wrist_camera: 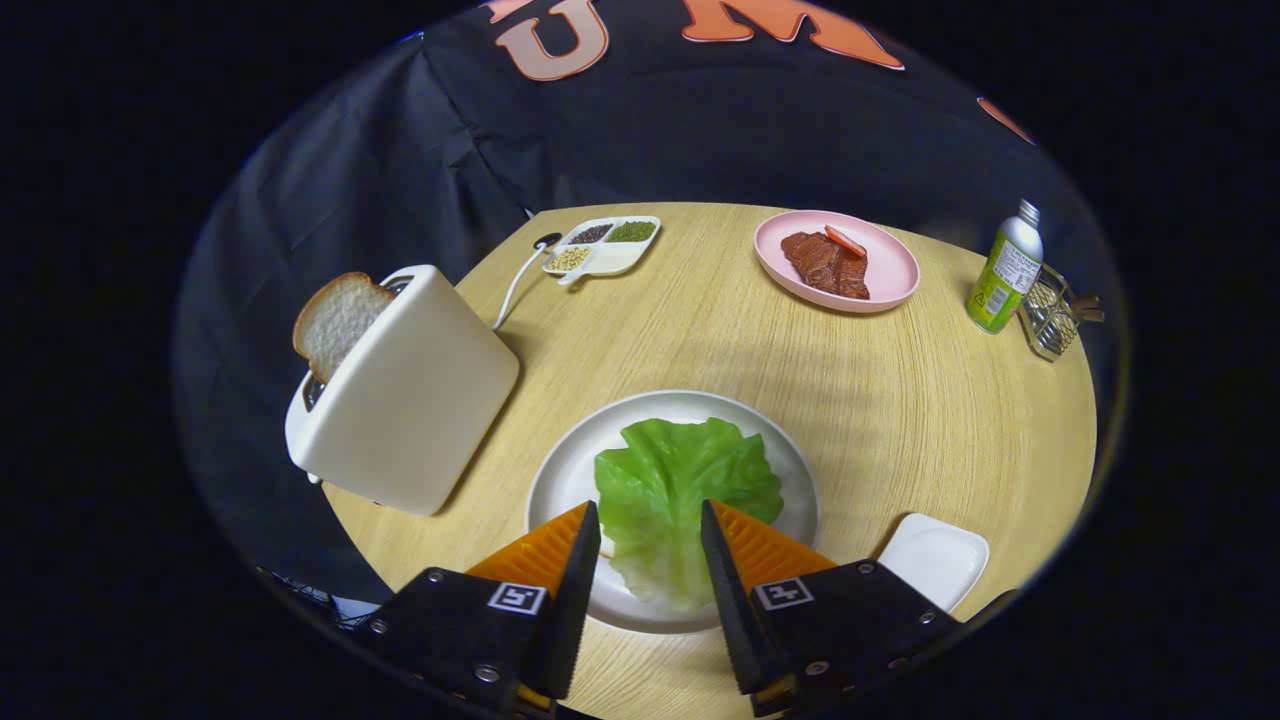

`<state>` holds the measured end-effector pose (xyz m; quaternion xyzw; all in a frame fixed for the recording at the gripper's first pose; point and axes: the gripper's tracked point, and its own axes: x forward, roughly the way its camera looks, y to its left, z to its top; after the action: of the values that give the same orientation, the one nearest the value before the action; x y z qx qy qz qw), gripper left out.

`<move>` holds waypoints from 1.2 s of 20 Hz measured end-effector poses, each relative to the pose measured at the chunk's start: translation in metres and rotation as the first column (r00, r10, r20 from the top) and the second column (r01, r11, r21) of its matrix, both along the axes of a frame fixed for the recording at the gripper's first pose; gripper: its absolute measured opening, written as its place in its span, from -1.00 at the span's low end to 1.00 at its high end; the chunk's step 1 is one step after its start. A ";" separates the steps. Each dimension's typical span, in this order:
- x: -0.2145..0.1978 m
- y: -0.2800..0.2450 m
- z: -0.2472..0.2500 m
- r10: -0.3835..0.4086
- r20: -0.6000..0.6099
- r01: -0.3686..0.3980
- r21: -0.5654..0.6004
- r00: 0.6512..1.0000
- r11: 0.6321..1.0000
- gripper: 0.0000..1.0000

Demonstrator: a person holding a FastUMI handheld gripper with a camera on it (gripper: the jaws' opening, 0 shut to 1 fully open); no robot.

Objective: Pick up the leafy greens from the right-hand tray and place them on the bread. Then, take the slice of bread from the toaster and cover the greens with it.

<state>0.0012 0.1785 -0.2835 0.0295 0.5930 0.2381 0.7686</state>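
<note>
A green lettuce leaf [680, 480] lies spread on the round white plate [560, 480] in the middle of the wooden table. A sliver of something pale peeks out under its left edge, perhaps the bread. My gripper [648, 508] hovers over the near part of the leaf, open, one finger on each side of the leaf's stem end, not pressing it. To the left stands a cream toaster [405, 395] with a slice of bread [335, 322] sticking up from its slot. The small white square tray [935, 558] lies right of the fingers.
Beyond the plate, a pink plate [885, 270] holds brown meat and a red slice. A green bottle [1005, 270] and a wire holder [1050, 315] stand at the far right. A divided dish of grains [605, 245] and the toaster's white cable [515, 285] lie at the back.
</note>
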 end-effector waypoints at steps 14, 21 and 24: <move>0.018 0.162 0.130 0.139 0.067 -0.148 0.155 0.988 0.977 0.79; 0.035 0.217 0.121 0.100 -0.014 -0.098 0.117 0.995 0.988 0.79; 0.037 0.232 0.108 0.074 -0.053 -0.069 0.091 0.996 0.993 0.79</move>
<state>0.0387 0.4100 -0.1751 0.0492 0.6038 0.2908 0.7406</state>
